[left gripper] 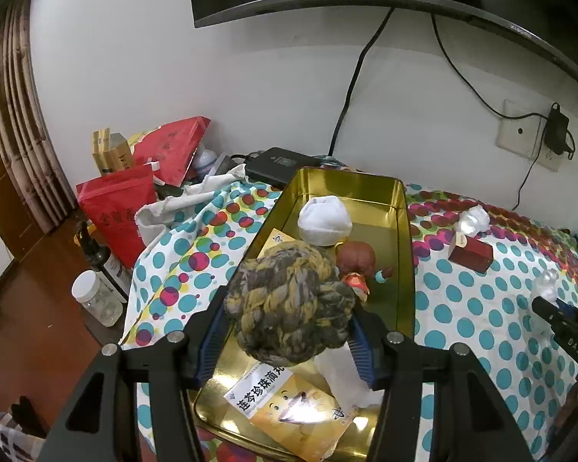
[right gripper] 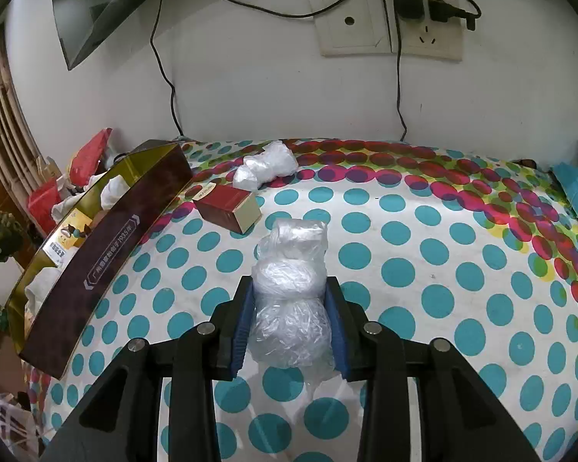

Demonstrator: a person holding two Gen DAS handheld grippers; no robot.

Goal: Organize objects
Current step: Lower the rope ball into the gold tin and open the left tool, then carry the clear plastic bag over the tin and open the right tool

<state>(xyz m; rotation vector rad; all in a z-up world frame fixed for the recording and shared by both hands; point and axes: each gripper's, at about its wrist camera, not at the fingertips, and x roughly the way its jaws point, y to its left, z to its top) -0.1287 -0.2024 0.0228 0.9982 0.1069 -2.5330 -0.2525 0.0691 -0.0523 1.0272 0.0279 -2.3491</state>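
Observation:
My left gripper (left gripper: 289,308) is shut on a knotted rope ball (left gripper: 289,300) of yellow and grey strands, held over the near half of the gold tin box (left gripper: 402,238). Inside the tin lie a white cloth ball (left gripper: 324,220), a small brown-haired doll (left gripper: 356,263), a yellow medicine packet (left gripper: 300,412) and white tissue (left gripper: 346,377). My right gripper (right gripper: 289,296) is shut on a crumpled clear plastic bag (right gripper: 291,300) resting on the dotted cloth. The tin box (right gripper: 108,261) stands to its left, seen from its dark side.
On the dotted tablecloth (right gripper: 443,269) lie a red box (right gripper: 229,208) and a second plastic wad (right gripper: 266,165). Red bags (left gripper: 119,211), a bottle (left gripper: 108,261) and a jar (left gripper: 96,296) crowd the left side. Cables and a wall socket (right gripper: 393,23) are behind.

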